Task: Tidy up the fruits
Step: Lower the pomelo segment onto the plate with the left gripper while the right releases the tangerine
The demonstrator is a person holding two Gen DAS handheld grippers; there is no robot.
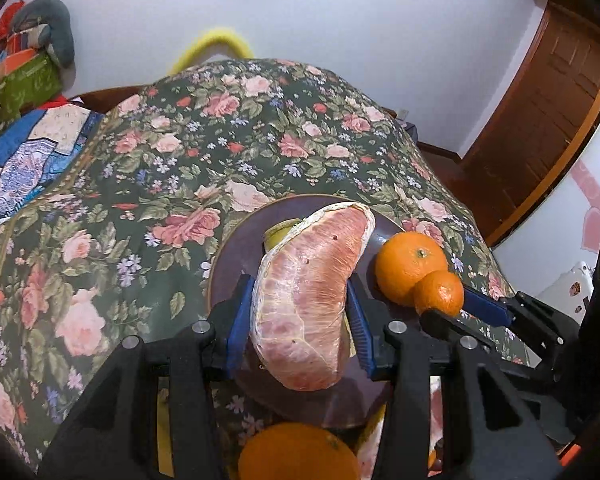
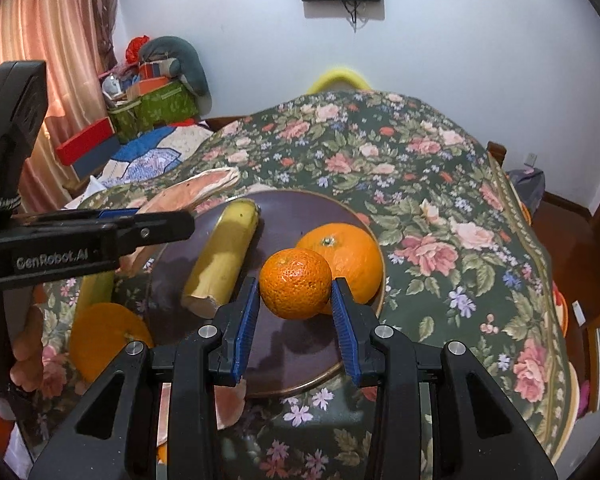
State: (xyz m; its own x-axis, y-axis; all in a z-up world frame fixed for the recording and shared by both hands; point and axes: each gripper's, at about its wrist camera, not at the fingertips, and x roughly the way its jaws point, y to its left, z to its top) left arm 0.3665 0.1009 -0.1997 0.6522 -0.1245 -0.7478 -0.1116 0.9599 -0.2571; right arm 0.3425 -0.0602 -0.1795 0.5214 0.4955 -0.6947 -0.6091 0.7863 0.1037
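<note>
At the bottom of the left wrist frame, the left hand-held gripper [image 1: 300,316] clamps a peeled pink pomelo segment [image 1: 306,300]. In the right wrist view, the right hand-held gripper [image 2: 296,312] pinches a small orange mandarin [image 2: 295,283]. Both hang above the round dark purple plate [image 2: 300,208], probably for setting down. Behind, mid-frame, lie a cut yellow banana [image 2: 224,256] and a larger orange [image 2: 350,258] on the plate, which rests on the flowered dark green cloth [image 2: 440,184].
</note>
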